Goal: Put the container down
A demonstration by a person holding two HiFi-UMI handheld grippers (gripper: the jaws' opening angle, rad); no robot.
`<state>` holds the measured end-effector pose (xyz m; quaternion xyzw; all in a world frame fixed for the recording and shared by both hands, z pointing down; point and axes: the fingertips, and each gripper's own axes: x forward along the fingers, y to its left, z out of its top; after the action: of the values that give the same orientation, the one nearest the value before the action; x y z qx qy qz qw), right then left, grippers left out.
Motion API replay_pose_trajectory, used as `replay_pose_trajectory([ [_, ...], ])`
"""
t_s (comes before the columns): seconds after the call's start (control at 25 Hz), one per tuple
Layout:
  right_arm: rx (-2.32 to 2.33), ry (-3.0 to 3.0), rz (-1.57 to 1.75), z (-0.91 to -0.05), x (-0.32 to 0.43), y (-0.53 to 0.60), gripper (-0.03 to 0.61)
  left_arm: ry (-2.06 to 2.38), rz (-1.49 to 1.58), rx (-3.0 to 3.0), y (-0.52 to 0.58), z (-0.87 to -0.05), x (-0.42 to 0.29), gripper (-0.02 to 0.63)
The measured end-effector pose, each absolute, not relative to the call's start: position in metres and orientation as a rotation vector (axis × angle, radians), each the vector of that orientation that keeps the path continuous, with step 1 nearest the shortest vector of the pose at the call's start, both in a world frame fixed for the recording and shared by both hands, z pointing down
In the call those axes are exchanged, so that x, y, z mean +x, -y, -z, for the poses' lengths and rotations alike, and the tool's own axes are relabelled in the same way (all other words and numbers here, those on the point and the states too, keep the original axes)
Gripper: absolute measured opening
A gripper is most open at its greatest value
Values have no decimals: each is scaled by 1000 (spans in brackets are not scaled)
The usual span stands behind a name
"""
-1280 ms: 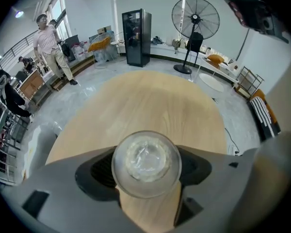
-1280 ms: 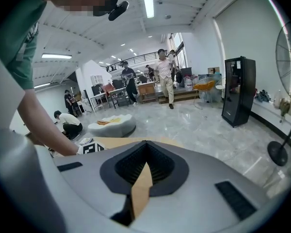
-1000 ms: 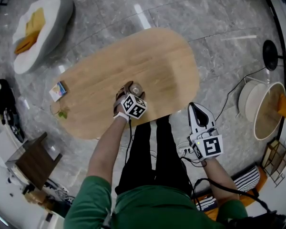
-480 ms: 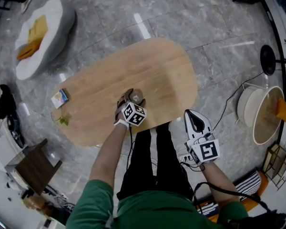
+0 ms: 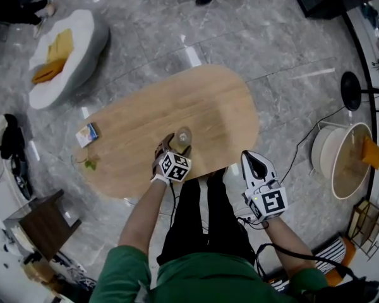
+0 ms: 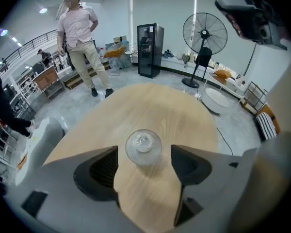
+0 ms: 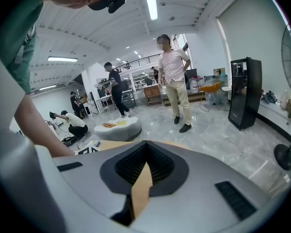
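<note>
My left gripper (image 6: pixel 144 161) has its jaws apart. The clear container (image 6: pixel 143 147) stands upright between them on the wooden table (image 6: pixel 160 108), with a small gap to each jaw. My right gripper (image 7: pixel 145 144) is closed with nothing in it. It hangs just off the table edge, well apart from the container.

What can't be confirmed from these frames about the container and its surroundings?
- Container contents: clear and seen from above in the left gripper view; too small in the head view.
- Its base on the table: hidden by its own body; in the head view the left gripper covers its near side.
- Small box print: too small, head view.
- Table in the right gripper view: mostly behind the right gripper's shut jaws.
</note>
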<state>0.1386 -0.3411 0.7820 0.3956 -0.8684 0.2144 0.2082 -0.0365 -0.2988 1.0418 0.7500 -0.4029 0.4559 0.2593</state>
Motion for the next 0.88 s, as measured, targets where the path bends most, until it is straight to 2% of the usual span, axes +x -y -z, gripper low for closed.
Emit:
replay_pose_trajectory([
  [0.4, 1095, 2500, -510, -692, 125, 332, 14, 1275, -1043, 2074, 271, -898, -49, 335],
  [0.68, 1097, 2562, -443, -622, 119, 316, 14, 1504, -732, 2127, 278, -751, -46, 91],
  [0.88, 1117, 2598, -413, -577, 119, 306, 14, 1557, -564, 2197, 277, -659, -33, 42],
])
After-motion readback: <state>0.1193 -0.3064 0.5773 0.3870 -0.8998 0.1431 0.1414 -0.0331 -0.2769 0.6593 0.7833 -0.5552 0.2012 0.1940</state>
